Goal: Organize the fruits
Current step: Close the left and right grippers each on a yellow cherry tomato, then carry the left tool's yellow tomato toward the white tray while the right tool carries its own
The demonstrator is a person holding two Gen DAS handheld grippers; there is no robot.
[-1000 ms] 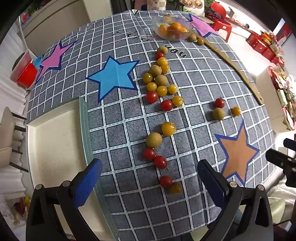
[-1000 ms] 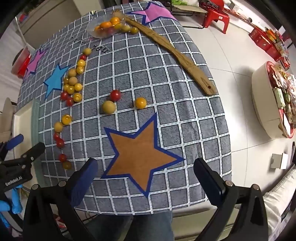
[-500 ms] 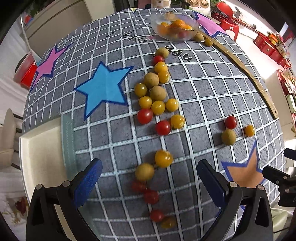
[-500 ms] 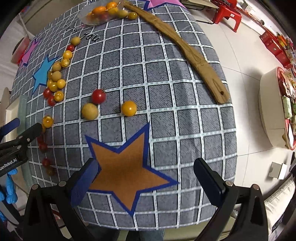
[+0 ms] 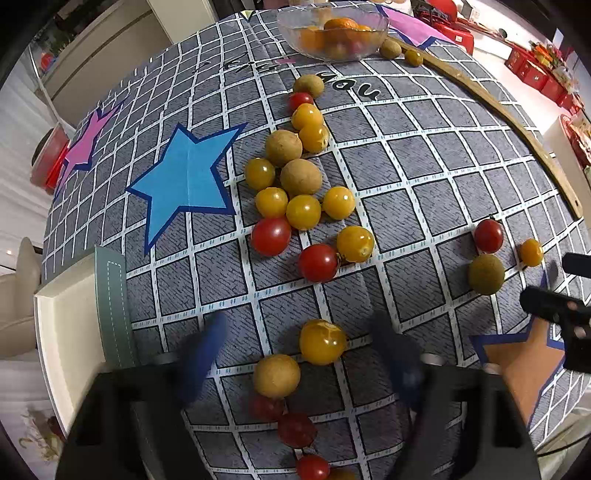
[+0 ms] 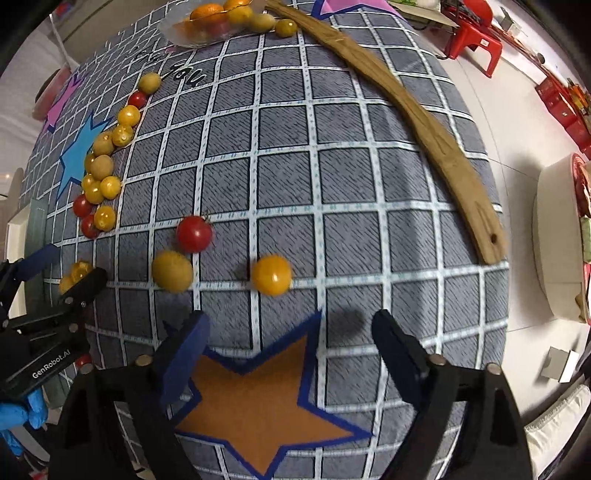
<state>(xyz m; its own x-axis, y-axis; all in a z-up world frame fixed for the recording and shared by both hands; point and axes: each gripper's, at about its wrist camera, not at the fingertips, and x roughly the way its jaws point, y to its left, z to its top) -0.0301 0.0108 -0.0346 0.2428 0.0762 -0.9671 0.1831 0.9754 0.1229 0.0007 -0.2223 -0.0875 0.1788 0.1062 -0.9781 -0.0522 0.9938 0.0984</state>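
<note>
Cherry tomatoes and brown longans lie in a loose line on the grey checked cloth. In the left wrist view my left gripper (image 5: 301, 354) points down with its jaws closing. A yellow tomato (image 5: 322, 341) and a longan (image 5: 276, 375) sit between its blurred blue fingers, untouched by the pads. In the right wrist view my right gripper (image 6: 291, 325) hangs over the orange star (image 6: 258, 398), jaws closing on nothing. A yellow tomato (image 6: 271, 275) lies just ahead of it, with a longan (image 6: 172, 270) and a red tomato (image 6: 194, 233) to its left.
A glass bowl (image 5: 332, 33) of fruit stands at the far edge. A long wooden stick (image 6: 406, 110) lies along the right side. A white tray (image 5: 62, 332) sits at the left edge of the table. The floor drops away on the right.
Both grippers have sunk toward the cloth and moved forward. Both pairs of jaws have narrowed. The left fingers now flank the yellow tomato and the longan.
</note>
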